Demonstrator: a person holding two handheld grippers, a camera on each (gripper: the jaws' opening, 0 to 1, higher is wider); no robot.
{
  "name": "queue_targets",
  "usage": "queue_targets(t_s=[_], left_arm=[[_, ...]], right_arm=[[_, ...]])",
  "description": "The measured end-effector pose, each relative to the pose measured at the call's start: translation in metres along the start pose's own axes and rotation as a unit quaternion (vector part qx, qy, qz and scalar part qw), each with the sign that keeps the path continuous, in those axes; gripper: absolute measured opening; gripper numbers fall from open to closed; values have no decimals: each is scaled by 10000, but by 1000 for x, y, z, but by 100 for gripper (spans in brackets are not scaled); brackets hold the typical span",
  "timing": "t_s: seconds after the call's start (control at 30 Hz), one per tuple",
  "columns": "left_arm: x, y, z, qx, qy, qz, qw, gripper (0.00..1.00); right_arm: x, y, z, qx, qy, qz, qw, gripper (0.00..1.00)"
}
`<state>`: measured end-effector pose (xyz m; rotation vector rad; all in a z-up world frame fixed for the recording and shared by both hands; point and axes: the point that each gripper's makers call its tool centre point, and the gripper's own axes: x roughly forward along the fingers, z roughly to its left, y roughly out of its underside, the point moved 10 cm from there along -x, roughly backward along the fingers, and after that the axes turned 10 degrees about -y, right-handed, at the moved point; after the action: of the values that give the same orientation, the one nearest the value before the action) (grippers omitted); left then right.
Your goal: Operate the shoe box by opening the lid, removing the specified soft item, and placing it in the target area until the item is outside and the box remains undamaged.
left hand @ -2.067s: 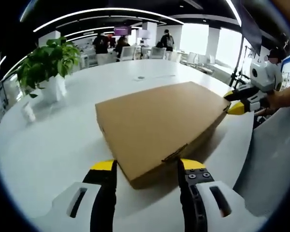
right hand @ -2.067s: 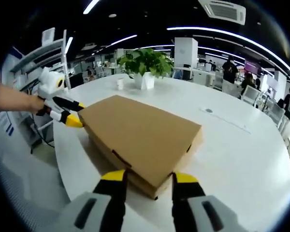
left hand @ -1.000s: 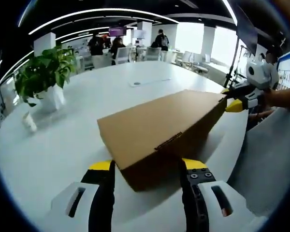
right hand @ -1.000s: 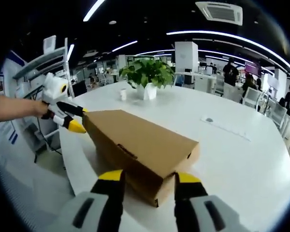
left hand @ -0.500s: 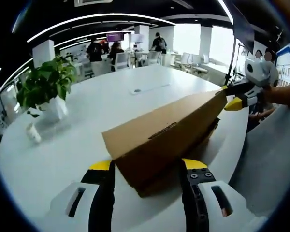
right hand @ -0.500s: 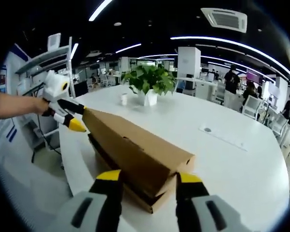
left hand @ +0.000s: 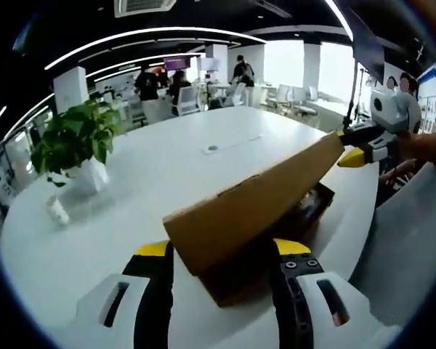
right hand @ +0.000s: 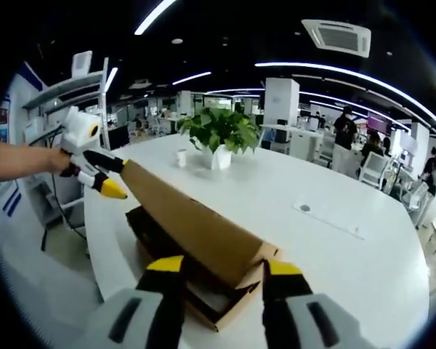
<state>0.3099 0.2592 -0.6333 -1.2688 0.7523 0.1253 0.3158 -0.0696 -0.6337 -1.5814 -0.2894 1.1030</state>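
The brown cardboard shoe box lid [left hand: 254, 207] is tilted up off the box base [left hand: 314, 207], whose dark inside shows under it. My left gripper [left hand: 222, 251] is open, its jaws wide apart on either side of the lid's near corner. The right gripper [left hand: 354, 147] sits at the lid's far end. In the right gripper view the raised lid [right hand: 192, 222] slants from my open right gripper [right hand: 224, 267] up to the left gripper [right hand: 105, 180], held by a hand. The open base [right hand: 229, 309] lies below it; what is inside looks dark and unclear.
The box stands near the edge of a big white round table [left hand: 167, 160]. A potted plant [left hand: 76, 145] and a small white cup [left hand: 57, 209] stand further in. People and office chairs [left hand: 236, 83] are far behind. A floor gap lies beside the table edge [right hand: 94, 240].
The lid has swung up from nearly flat to steeply tilted, and the dark inside of the box has come into sight. Both grippers rose with the lid's ends.
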Motion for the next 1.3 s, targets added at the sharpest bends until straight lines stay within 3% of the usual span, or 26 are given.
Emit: queue_targets(t_s=[0.5, 1.3], left_arm=[[3, -16, 7, -53, -98, -153, 9998, 51], [14, -38, 26, -93, -343, -393, 9986, 38]], right_arm=[[1, -14, -10, -23, 106, -134, 9999, 36], [8, -34, -31, -72, 277, -298, 9991, 31]])
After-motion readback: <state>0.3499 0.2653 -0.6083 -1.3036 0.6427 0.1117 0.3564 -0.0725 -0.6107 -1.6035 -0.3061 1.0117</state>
